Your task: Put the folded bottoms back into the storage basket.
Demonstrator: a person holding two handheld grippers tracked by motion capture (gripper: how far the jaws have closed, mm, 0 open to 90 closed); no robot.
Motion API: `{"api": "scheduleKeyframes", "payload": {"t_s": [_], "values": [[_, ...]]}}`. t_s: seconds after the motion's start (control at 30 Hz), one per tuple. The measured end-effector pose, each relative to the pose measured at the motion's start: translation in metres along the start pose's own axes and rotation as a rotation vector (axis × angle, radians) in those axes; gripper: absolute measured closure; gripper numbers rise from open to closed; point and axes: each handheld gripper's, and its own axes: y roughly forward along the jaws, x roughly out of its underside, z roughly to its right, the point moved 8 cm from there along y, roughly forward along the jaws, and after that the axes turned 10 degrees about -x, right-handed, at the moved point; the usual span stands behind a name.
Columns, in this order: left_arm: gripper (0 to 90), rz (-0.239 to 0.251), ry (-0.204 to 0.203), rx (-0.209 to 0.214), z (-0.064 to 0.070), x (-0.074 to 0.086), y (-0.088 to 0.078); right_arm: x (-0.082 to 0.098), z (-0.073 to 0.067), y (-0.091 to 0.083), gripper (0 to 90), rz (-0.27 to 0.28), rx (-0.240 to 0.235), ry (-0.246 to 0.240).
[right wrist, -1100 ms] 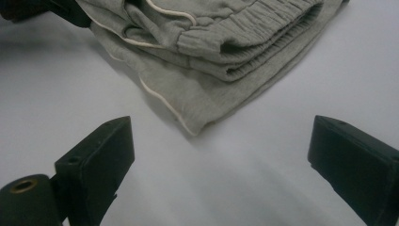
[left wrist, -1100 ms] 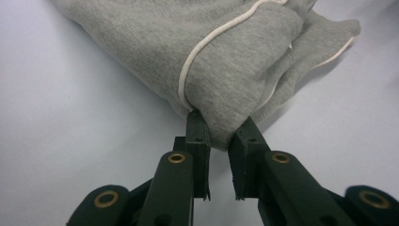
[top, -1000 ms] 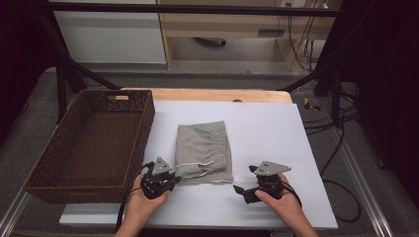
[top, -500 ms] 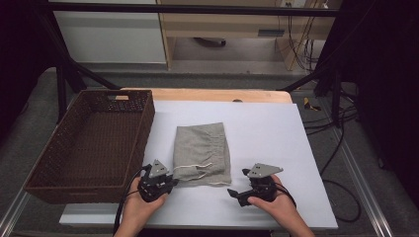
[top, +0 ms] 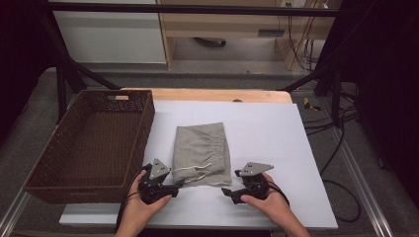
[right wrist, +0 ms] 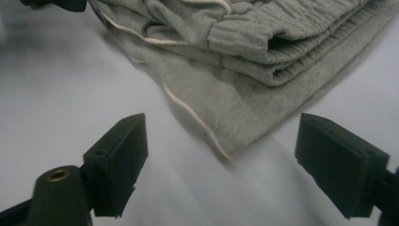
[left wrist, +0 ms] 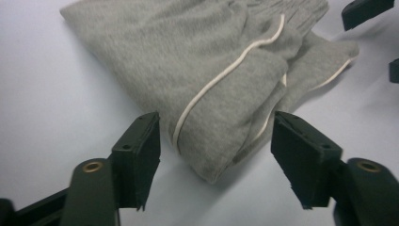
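- Lying folded on the white bench (top: pixel 276 143), the grey garment (top: pixel 201 153) sits just right of the wicker basket (top: pixel 89 143).
- My left tongs (left wrist: pixel 214 141) have just been opening, released, straddling its near corner.
- My right tongs (right wrist: pixel 221 160) have been closing, yet grip nothing.

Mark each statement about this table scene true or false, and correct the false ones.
1. The folded grey garment lies inside the basket. False: it lies on the white table, beside the wicker basket.
2. The left gripper has its jaws open, with a corner of the garment between them. True.
3. The right gripper is clamped on the garment. False: its jaws are open, short of the cloth.
4. A white drawstring runs across the garment. True.
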Motion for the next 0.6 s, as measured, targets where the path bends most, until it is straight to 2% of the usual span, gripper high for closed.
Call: {"api": "scheduleKeyframes", "payload": {"t_s": [0.17,0.33,0.47,0.6], "values": [[26.1,0.017,-0.017,-0.018,-0.002,-0.003,0.001,-0.007,0.002,0.009,27.3,-0.009,0.013,-0.001],[18.3,0.006,-0.053,-0.025,-0.003,-0.003,0.004,-0.01,0.0,0.02,32.6,-0.027,0.014,-0.012],[18.2,0.013,-0.061,-0.033,-0.005,-0.004,0.004,-0.011,-0.001,0.03,35.9,-0.056,0.062,-0.06],[18.2,0.018,-0.072,-0.045,-0.008,-0.004,0.003,-0.011,0.001,0.028,52.3,-0.08,0.133,-0.101]]}}
